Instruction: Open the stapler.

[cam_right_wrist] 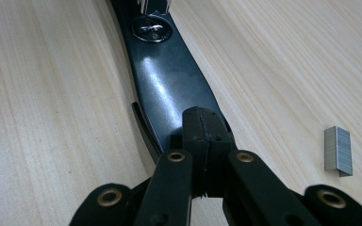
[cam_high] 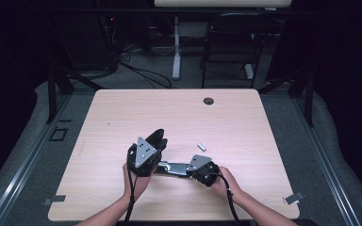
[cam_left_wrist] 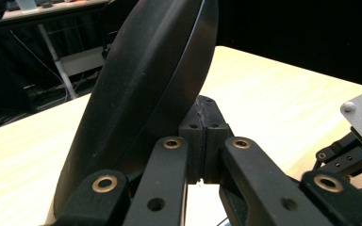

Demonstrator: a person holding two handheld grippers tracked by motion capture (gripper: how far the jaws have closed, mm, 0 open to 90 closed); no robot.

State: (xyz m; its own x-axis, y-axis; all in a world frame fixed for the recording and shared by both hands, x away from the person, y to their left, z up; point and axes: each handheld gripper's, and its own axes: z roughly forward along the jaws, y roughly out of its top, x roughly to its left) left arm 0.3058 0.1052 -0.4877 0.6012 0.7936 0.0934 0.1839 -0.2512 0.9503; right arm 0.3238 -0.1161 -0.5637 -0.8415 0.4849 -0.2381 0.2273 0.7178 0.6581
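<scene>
At the table's [cam_high: 122,113] near-centre edge, a black stapler [cam_high: 169,168] is lying opened out. The left gripper [cam_high: 158,141], jaws pressed together, is gripping the stapler's raised top arm [cam_left_wrist: 141,94], tilting toward 1 o'clock. The right gripper [cam_high: 188,168], jaws likewise closed, is pinning the flat base [cam_right_wrist: 169,80], pointing toward 9 o'clock. A staple strip [cam_high: 201,147] is lying loose at 1 o'clock of the right gripper.

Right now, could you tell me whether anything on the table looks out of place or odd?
Yes: the black stapler is swung wide open, its top raised and its base flat, and a loose staple strip lies on the table apart from it.
</scene>
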